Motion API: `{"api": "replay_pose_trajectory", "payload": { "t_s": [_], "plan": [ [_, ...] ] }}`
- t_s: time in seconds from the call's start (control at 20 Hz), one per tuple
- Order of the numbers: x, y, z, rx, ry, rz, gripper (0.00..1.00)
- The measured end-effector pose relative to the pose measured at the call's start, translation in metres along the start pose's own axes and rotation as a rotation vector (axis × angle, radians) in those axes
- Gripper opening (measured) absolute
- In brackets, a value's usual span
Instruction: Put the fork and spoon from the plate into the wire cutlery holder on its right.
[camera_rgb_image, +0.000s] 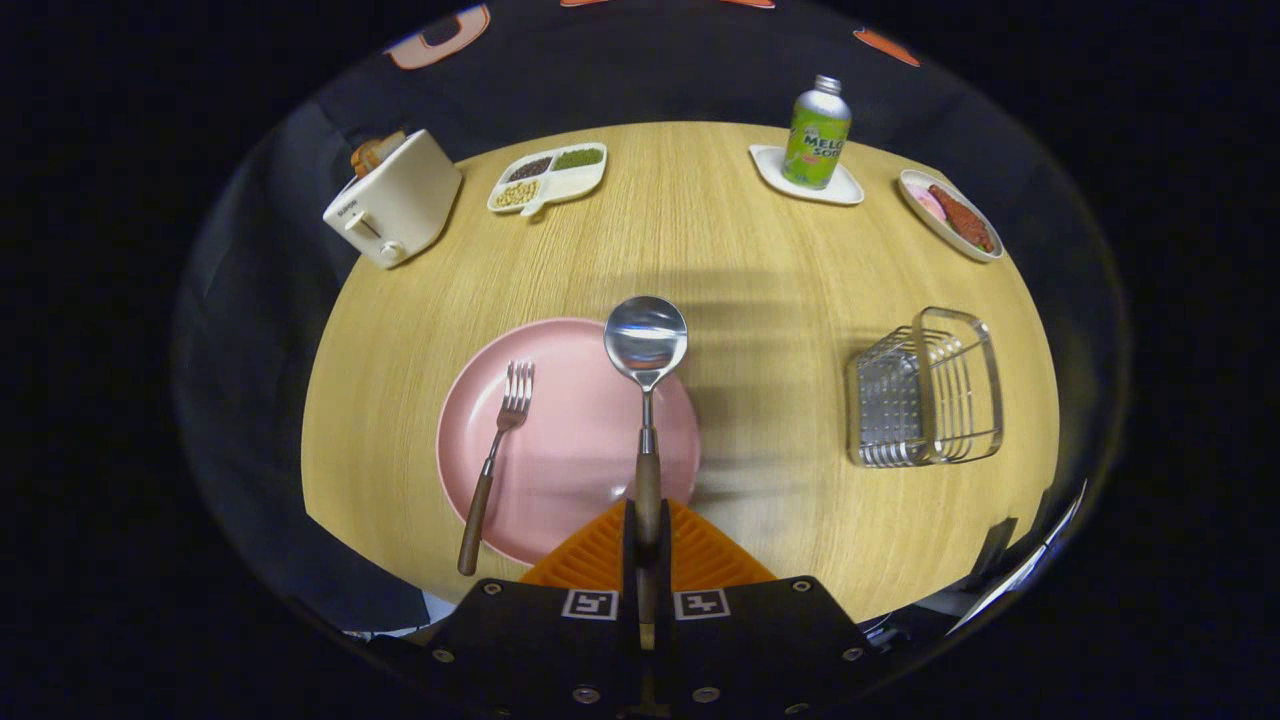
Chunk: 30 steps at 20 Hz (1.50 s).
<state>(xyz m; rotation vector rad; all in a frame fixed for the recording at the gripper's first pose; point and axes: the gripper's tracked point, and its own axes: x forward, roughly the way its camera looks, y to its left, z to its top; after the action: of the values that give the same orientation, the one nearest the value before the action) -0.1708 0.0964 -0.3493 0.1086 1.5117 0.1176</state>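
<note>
The hand-held gripper (648, 535) is clamping the wooden handle of the long steel spoon (646, 345) between its two orange ribbed fingers (700, 560), which are closed on it from both sides. The spoon is pointing straight ahead of the fingers, its polished bowl reaching past the far rim of the round pink plate (570, 470). Whether it is lifted off that plate I cannot tell for sure.

The steel fork with a brown wooden handle (497, 450) is lying on the left part of the pink plate, tines away, handle end overhanging the near rim.

The clear-framed wire cutlery holder (925, 390) is standing on the pale wooden table (760, 280), well apart to the right of the pink plate, with its open mouth seeming to face up and a little toward the plate.

The spoon is probably stiff and light but top-heavy at the bowl, and the smooth handle could swivel in the grip. Holding mid-handle looks sensible; the fork likely wants the same hold on its wood.
</note>
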Motion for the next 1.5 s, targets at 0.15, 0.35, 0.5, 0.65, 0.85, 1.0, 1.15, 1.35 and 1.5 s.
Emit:
{"api": "replay_pose_trajectory", "payload": {
  "t_s": [0.15,0.35,0.5,0.65,0.85,1.0,1.15,1.35,1.5],
  "plan": [
    [-0.025,-0.034,0.016,0.036,-0.048,-0.032,0.06],
    [-0.047,-0.090,0.015,0.099,-0.052,-0.089,0.06],
    [-0.052,-0.129,0.006,0.146,-0.027,-0.128,0.06],
    [-0.052,-0.148,-0.005,0.169,0.013,-0.131,0.06],
    [-0.045,-0.158,-0.011,0.136,0.053,-0.136,0.06],
    [-0.040,-0.159,-0.010,0.131,0.066,-0.125,0.08],
    [-0.038,-0.166,0.002,0.143,0.044,-0.137,0.09],
    [-0.037,-0.172,0.024,0.140,-0.021,-0.149,0.10],
    [-0.042,-0.175,0.044,0.136,-0.094,-0.166,0.15]
  ]
}}
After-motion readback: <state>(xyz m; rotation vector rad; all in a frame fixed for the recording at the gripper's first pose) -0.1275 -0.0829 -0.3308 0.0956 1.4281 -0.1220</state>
